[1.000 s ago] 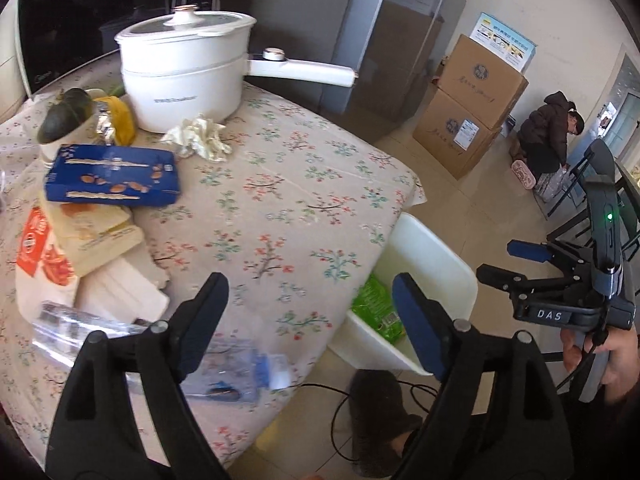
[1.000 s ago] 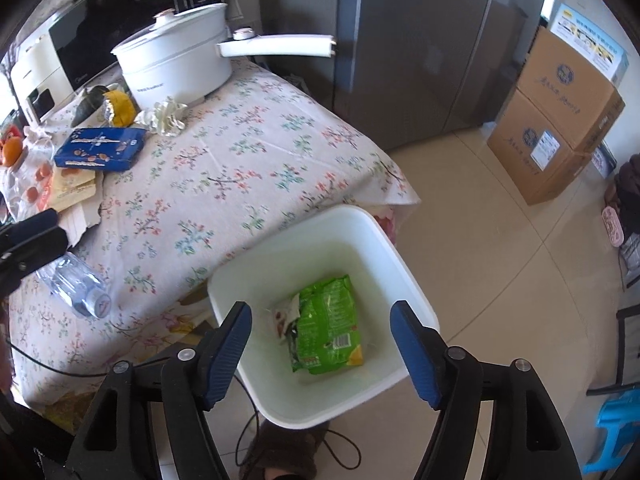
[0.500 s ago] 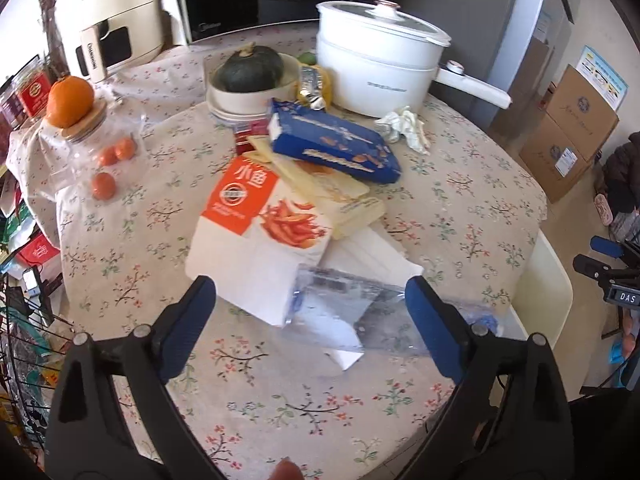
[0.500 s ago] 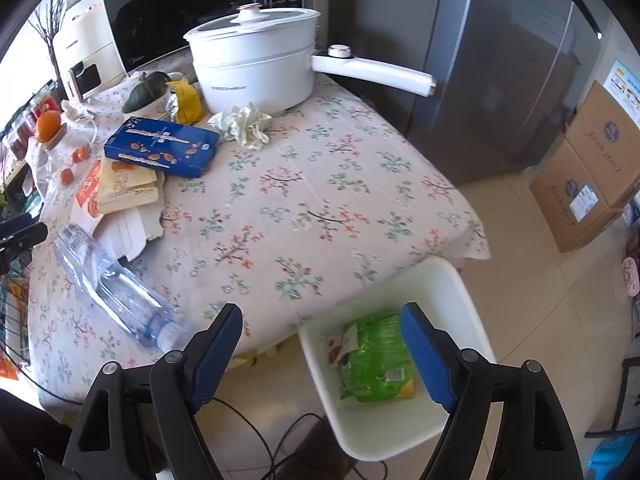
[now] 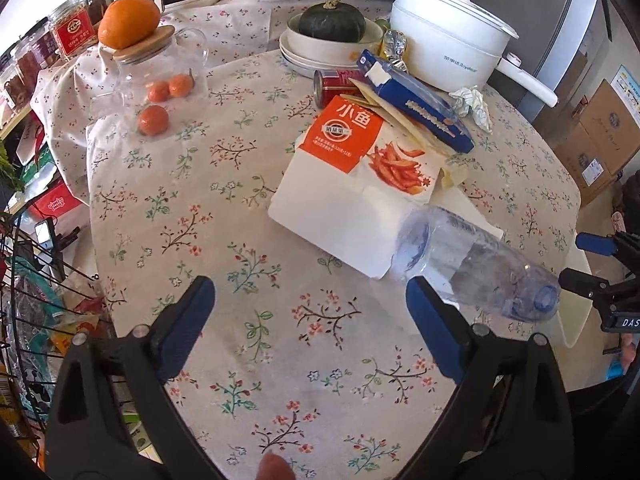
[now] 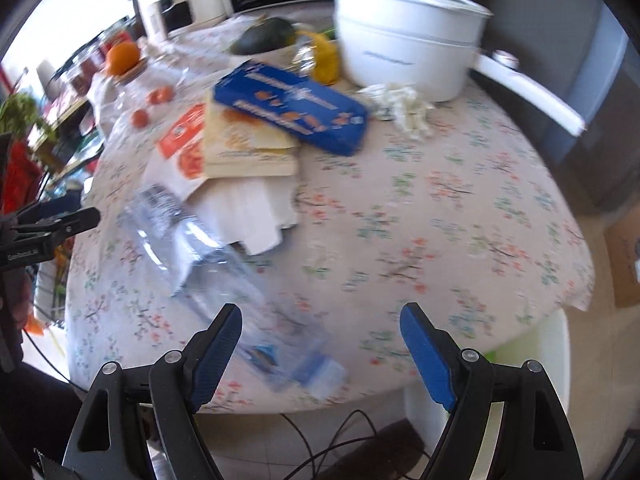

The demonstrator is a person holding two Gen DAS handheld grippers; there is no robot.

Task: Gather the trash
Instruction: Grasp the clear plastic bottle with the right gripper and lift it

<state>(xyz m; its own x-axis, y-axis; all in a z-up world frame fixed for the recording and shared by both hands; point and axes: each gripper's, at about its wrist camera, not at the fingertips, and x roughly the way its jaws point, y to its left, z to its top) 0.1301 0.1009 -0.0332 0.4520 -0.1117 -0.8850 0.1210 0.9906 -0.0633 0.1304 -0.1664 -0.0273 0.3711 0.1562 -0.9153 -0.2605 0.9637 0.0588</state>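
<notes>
Both tongs now over table; bottle (image 5: 476, 264) beside right tongs (image 6: 320, 348).

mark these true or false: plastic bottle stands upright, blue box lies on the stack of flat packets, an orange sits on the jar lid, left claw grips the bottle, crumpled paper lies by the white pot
1. The plastic bottle stands upright: false, it lies on its side.
2. The blue box lies on the stack of flat packets: true.
3. An orange sits on the jar lid: true.
4. The left claw grips the bottle: false, it is open and empty.
5. Crumpled paper lies by the white pot: true.
</notes>
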